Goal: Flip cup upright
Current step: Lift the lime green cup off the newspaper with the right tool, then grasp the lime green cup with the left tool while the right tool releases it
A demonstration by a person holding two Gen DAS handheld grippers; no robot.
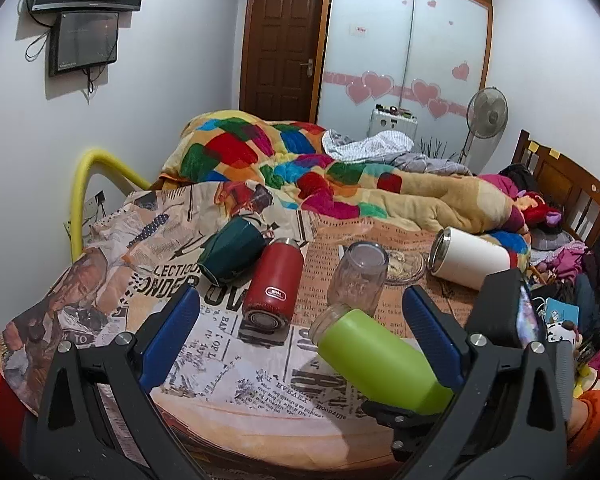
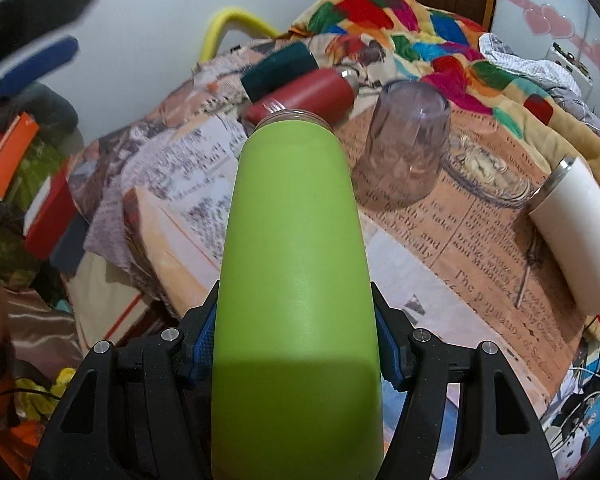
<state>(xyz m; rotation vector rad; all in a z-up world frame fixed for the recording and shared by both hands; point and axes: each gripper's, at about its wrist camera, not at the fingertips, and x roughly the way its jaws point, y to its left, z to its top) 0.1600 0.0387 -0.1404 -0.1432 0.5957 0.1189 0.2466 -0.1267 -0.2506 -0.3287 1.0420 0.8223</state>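
Observation:
My right gripper (image 2: 296, 344) is shut on a lime green cup (image 2: 296, 280), gripping its body near the base, mouth pointing away and tilted, above the newspaper-print bedsheet (image 2: 480, 256). The green cup also shows in the left wrist view (image 1: 384, 360), lying slanted between my left gripper's blue pads. My left gripper (image 1: 300, 332) is open and empty, hovering over the sheet. A red flask (image 1: 274, 284), a dark green mug (image 1: 230, 250) and a white tumbler (image 1: 470, 258) lie on their sides. A clear glass cup (image 1: 358, 278) stands mouth down.
A colourful patchwork blanket (image 1: 300, 164) is heaped behind the cups. A yellow rail (image 1: 82, 184) runs at the bed's left edge. Books and boxes (image 2: 40, 200) lie beside the bed on the left. Clutter and toys (image 1: 568, 320) sit at the right.

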